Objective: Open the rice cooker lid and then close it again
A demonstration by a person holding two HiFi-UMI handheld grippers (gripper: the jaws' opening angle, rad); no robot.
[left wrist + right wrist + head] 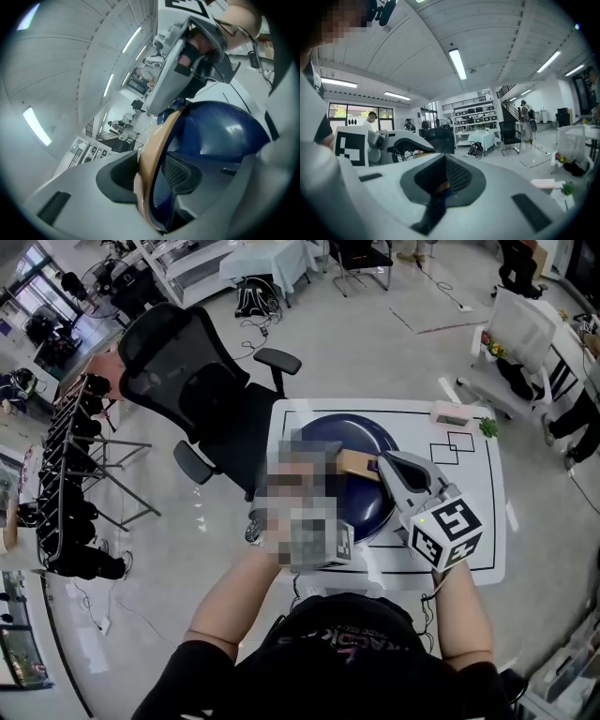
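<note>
Far left, a black office chair [187, 381] is parked next to the counter [478, 521]. Our left tool [151, 176] has its jaws roughly halfway apart and clamped on the tan handle [157, 140] of the lid [225, 126], with the handle running up between the pads. The dark blue rice cooker [366, 504] sits mid-counter, right in front of us. We honestly can't tell if the lid is fully down. Our right tool [382, 465] is squeezed completely shut with nothing gripped, its tip right at the end of the handle. Further right, a small pink box [452, 413] and a green bit [488, 427] sit near the counter's far corner.
</note>
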